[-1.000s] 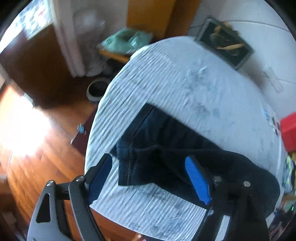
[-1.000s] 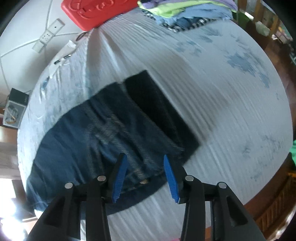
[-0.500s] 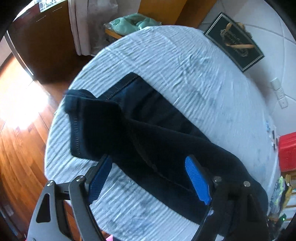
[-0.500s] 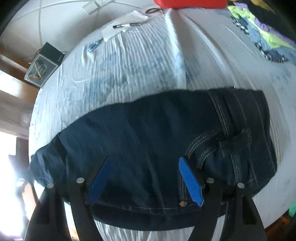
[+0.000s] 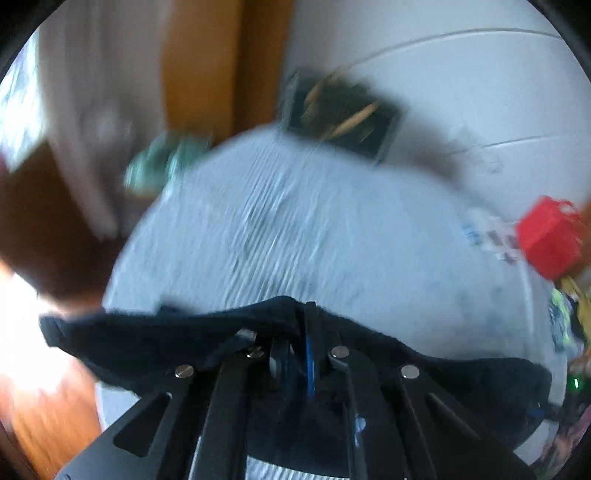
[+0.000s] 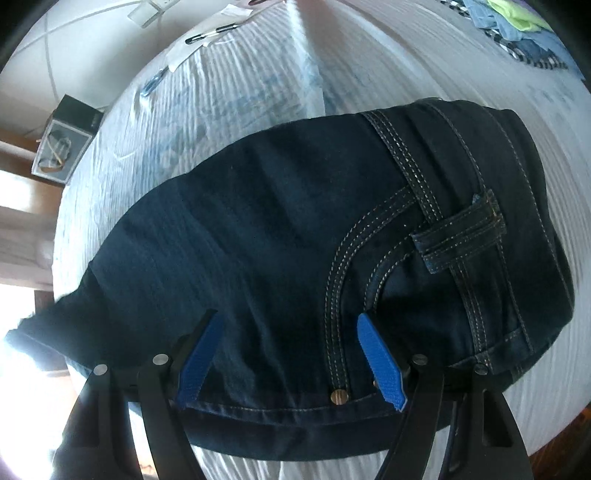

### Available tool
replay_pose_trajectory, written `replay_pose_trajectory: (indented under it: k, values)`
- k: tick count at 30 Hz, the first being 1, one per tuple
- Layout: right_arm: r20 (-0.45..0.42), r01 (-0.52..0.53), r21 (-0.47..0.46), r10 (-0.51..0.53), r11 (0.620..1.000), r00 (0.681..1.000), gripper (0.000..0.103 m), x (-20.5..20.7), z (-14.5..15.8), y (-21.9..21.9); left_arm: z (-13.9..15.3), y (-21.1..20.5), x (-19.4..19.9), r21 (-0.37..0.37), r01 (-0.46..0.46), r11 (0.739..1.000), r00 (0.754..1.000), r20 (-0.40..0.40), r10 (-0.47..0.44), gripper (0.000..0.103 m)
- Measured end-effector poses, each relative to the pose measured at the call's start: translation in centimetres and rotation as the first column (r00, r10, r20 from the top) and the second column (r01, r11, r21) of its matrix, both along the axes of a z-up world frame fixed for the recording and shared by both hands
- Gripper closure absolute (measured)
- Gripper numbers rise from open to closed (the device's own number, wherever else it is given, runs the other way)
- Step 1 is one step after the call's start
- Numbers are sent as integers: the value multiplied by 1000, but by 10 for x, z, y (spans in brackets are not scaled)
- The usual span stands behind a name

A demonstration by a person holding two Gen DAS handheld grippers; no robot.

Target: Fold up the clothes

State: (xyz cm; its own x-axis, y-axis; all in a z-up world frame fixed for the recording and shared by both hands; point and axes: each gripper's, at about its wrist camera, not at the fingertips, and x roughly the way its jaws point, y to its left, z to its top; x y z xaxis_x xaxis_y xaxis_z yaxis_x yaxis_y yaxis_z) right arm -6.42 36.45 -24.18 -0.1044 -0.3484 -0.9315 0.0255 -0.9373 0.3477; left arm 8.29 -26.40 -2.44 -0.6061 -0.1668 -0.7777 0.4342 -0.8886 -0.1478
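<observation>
Dark blue jeans (image 6: 295,229) lie on the white striped tablecloth (image 6: 240,81), waistband and belt loop at the right. My right gripper (image 6: 290,325) is open, low over the jeans near the front hem and pocket seam, its blue pads on either side of the cloth. In the blurred left wrist view my left gripper (image 5: 301,332) is shut on a fold of the jeans (image 5: 147,339), which drapes over its fingers and hangs to both sides above the tablecloth (image 5: 314,229).
A dark framed box (image 5: 340,118) stands at the table's far edge, also in the right wrist view (image 6: 66,136). A red box (image 5: 550,236) and papers sit at the right. A pile of coloured clothes (image 6: 517,26) lies far right. A pen (image 6: 210,33) lies near the wall.
My left gripper has shut on the jeans and lifted a fold; the view is blurred from motion. My right gripper stays open and has moved lower over the jeans.
</observation>
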Motion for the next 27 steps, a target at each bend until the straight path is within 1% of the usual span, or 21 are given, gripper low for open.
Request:
replay_pose_trajectory:
  k: [1, 2, 3, 4, 5, 6, 7, 8, 9, 10, 11, 12, 13, 15, 17, 19, 20, 22, 24, 27]
  values:
    - [3, -3, 2, 3, 1000, 1000, 27, -1, 0, 0, 8, 6, 7, -30, 17, 999, 1000, -6, -17, 97]
    - [7, -8, 7, 8, 1000, 1000, 27, -1, 0, -1, 8, 9, 16, -44, 25, 999, 1000, 8, -24, 96]
    - [10, -14, 9, 14, 1000, 1000, 26, -2, 0, -2, 0, 9, 26, -34, 21, 999, 999, 38, -19, 96]
    - [14, -19, 11, 19, 1000, 1000, 24, -2, 0, -4, -17, 5, 36, -10, 5, 1000, 997, 82, -5, 96]
    - [17, -25, 13, 25, 1000, 1000, 22, -3, -1, -5, -45, -4, 45, 31, -26, 999, 989, 146, 21, 96]
    - [19, -33, 12, 33, 999, 999, 20, -3, -1, -6, -73, -12, 54, 71, -60, 996, 977, 210, 44, 96]
    - [21, -39, 15, 39, 999, 999, 20, -3, -1, -7, -101, -21, 63, 108, -97, 989, 959, 274, 64, 93]
    - [24, -45, 19, 45, 999, 999, 20, -4, -1, -8, -130, -30, 71, 147, -138, 979, 937, 339, 81, 92]
    - [27, -52, 23, 51, 998, 998, 20, -4, -1, -9, -154, -39, 77, 182, -182, 966, 915, 392, 98, 87]
    - [31, -58, 27, 57, 998, 998, 20, -5, -1, -10, -173, -47, 84, 205, -224, 953, 895, 429, 118, 74]
    - [34, -64, 30, 63, 998, 997, 20, -5, -1, -10, -182, -51, 90, 217, -246, 945, 887, 443, 129, 67]
    - [35, -64, 28, 63, 998, 997, 20, -6, -1, -10, -175, -52, 93, 219, -241, 945, 896, 424, 131, 52]
    - [35, -64, 25, 63, 998, 997, 20, -5, -1, -10, -169, -53, 97, 220, -237, 946, 905, 405, 133, 50]
    - [32, -62, 19, 61, 998, 998, 20, -3, 1, -7, -154, -55, 103, 227, -223, 948, 923, 361, 131, 50]
    - [27, -51, 24, 50, 998, 998, 20, 1, 3, -3, -125, -58, 105, 225, -195, 954, 950, 286, 127, 50]
    - [19, -29, 27, 29, 999, 999, 20, 4, 6, 4, -102, -67, 103, 193, -193, 962, 960, 241, 144, 50]
    - [12, -12, 18, 11, 1000, 1000, 20, 6, 8, 9, -98, -73, 99, 170, -195, 966, 959, 240, 152, 50]
    - [-1, 19, 9, -19, 1000, 1000, 20, 9, 12, 18, -109, -86, 86, 135, -192, 972, 949, 278, 149, 50]
    - [-17, 52, 14, -51, 999, 999, 20, 12, 15, 28, -128, -91, 66, 138, -172, 975, 940, 320, 121, 50]
    - [-32, 103, 21, -102, 994, 994, 20, 20, 21, 44, -157, -102, 47, 150, -157, 976, 924, 370, 91, 50]
